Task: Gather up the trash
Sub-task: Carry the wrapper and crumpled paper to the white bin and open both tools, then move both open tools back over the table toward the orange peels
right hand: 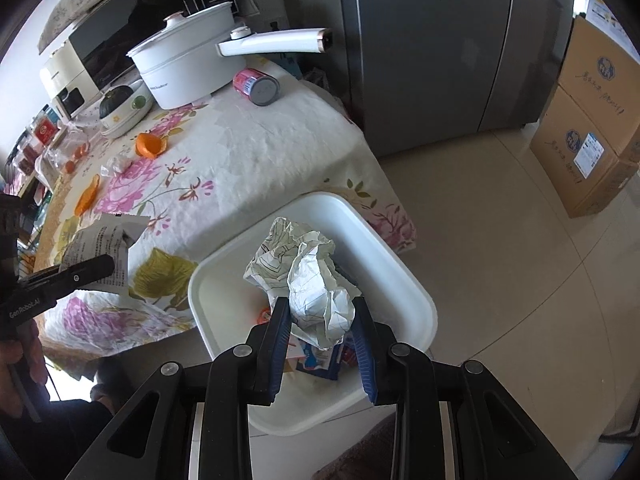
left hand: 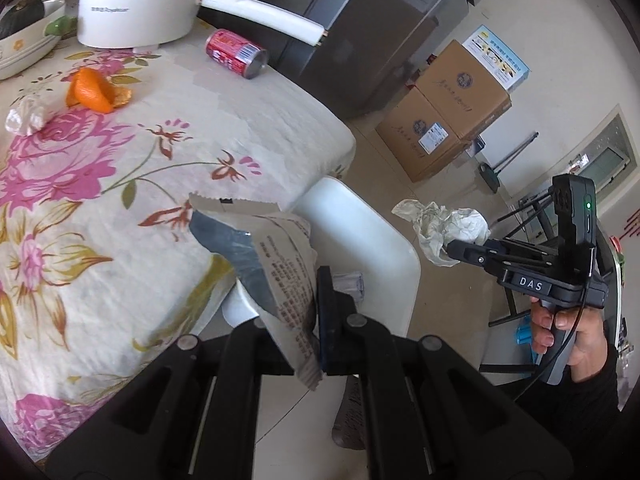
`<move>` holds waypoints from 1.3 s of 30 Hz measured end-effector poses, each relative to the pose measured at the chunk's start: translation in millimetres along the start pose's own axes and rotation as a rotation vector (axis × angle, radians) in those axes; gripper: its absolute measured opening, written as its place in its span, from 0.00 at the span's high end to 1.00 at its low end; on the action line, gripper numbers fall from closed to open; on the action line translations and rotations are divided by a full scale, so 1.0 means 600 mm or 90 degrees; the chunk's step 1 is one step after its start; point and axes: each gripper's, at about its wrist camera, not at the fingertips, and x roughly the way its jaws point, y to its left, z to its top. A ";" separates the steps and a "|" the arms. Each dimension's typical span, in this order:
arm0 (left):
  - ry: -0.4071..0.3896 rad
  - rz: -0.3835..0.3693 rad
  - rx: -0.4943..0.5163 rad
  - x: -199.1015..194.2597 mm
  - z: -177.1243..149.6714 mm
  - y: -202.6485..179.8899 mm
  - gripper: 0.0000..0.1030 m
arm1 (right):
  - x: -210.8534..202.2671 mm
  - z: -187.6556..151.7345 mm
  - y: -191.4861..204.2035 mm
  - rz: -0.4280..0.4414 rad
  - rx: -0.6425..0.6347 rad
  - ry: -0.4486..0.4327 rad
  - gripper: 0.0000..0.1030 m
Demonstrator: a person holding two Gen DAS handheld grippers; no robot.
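Carrying trash binward: left gripper (left hand: 320, 320) is pinching a torn wrapper (left hand: 276, 264), right gripper (right hand: 320, 344) clamping crumpled paper (right hand: 316, 280) over the white bin (right hand: 400, 276); can (left hand: 236, 53) and orange peel (left hand: 96, 92) are awaiting collection.

Grey fridge (right hand: 432, 48) by floral table (right hand: 248, 152); beige tile floor (right hand: 500, 260).

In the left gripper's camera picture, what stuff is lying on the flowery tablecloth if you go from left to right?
Crumpled clear plastic wrapper → curled orange peel → red soda can lying on its side.
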 end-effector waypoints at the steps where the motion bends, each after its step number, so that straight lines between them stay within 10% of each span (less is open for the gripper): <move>1: 0.006 -0.004 0.008 0.010 -0.001 -0.009 0.93 | 0.002 -0.002 -0.005 -0.002 0.003 0.004 0.70; 14: 0.069 -0.006 0.058 0.090 -0.009 -0.049 0.91 | 0.016 -0.013 -0.033 -0.019 0.013 0.029 0.70; 15: 0.073 -0.003 0.057 0.092 -0.009 -0.049 0.86 | 0.016 -0.014 -0.034 -0.020 0.013 0.030 0.70; 18: 0.093 0.033 0.047 0.100 -0.007 -0.047 0.29 | 0.020 -0.014 -0.036 -0.023 0.013 0.034 0.70; 23: 0.091 0.074 0.053 0.087 -0.007 -0.041 0.11 | 0.024 -0.012 -0.032 -0.026 0.010 0.038 0.70; 39: 0.060 0.130 0.038 0.024 -0.007 -0.001 0.05 | 0.036 -0.001 -0.003 -0.027 -0.002 0.049 0.57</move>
